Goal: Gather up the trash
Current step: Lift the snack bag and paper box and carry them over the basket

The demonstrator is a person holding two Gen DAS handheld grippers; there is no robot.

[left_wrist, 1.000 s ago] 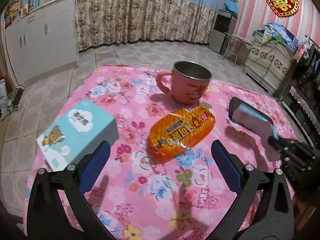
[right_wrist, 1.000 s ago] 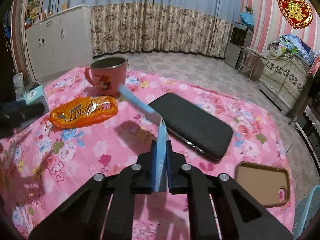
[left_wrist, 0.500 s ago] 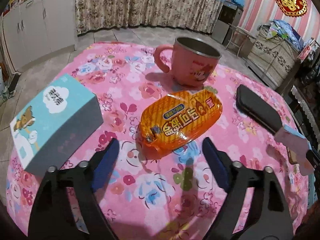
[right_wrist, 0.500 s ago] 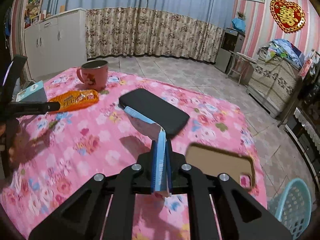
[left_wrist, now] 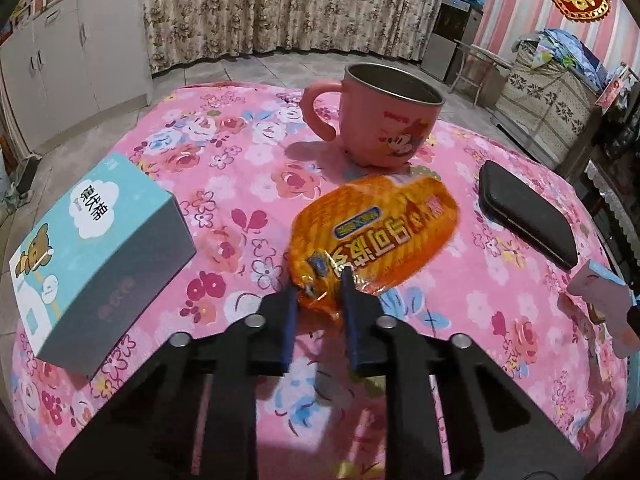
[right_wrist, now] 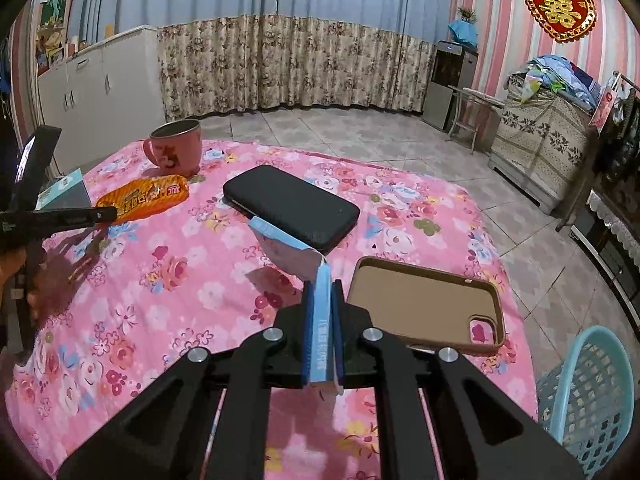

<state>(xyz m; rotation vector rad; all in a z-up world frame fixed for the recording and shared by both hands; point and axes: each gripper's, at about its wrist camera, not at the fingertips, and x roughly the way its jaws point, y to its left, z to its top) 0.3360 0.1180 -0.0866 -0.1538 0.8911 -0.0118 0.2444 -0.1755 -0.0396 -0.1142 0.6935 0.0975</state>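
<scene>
An orange snack wrapper (left_wrist: pixel 376 236) lies on the pink flowered tablecloth (left_wrist: pixel 248 184) in front of a pink mug (left_wrist: pixel 384 120). My left gripper (left_wrist: pixel 320 284) is shut on the wrapper's near end. It also shows in the right wrist view (right_wrist: pixel 144 200), with the left gripper's finger at its near end. My right gripper (right_wrist: pixel 322 288) is shut on a flattened blue and white carton (right_wrist: pixel 296 252), held above the table. The carton also shows at the right edge of the left wrist view (left_wrist: pixel 600 300).
A teal tissue box (left_wrist: pixel 96 256) sits at the left. A black phone (right_wrist: pixel 292 206) and a brown phone case (right_wrist: pixel 428 308) lie on the table. A light blue basket (right_wrist: pixel 588 396) stands on the floor off the table's right edge.
My left gripper moved forward and closed on the near end of the orange wrapper. My right gripper pulled back and to the right with the carton, bringing the basket into view.
</scene>
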